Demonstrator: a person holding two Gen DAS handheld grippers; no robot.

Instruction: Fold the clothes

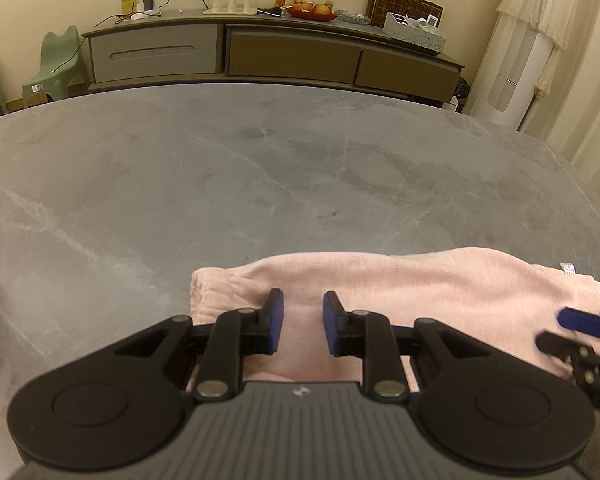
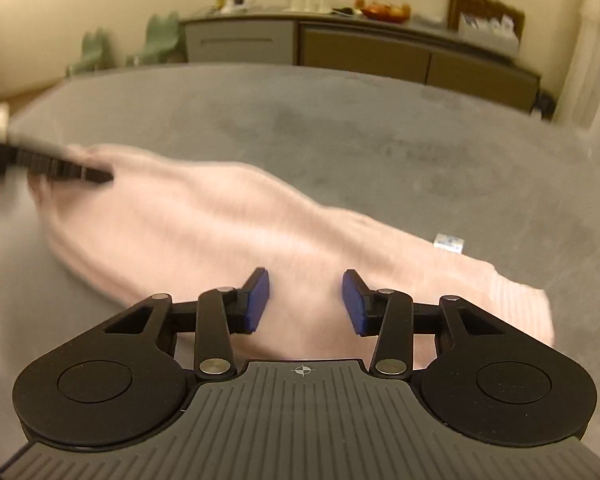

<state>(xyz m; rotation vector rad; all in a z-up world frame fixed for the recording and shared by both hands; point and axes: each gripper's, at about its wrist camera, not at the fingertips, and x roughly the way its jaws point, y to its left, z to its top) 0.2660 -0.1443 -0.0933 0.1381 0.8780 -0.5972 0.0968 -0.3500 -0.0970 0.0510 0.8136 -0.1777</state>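
While over pink garment (image 1: 380,280), left claw (image 1: 303,322), right claw (image 2: 305,302) both parted, empty.

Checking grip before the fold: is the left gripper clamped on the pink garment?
No, the left gripper hangs open over the pink garment, nothing between its pads.

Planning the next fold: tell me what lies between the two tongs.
Only pink garment: in the right wrist view it spans unbroken from left tongs to right tongs.
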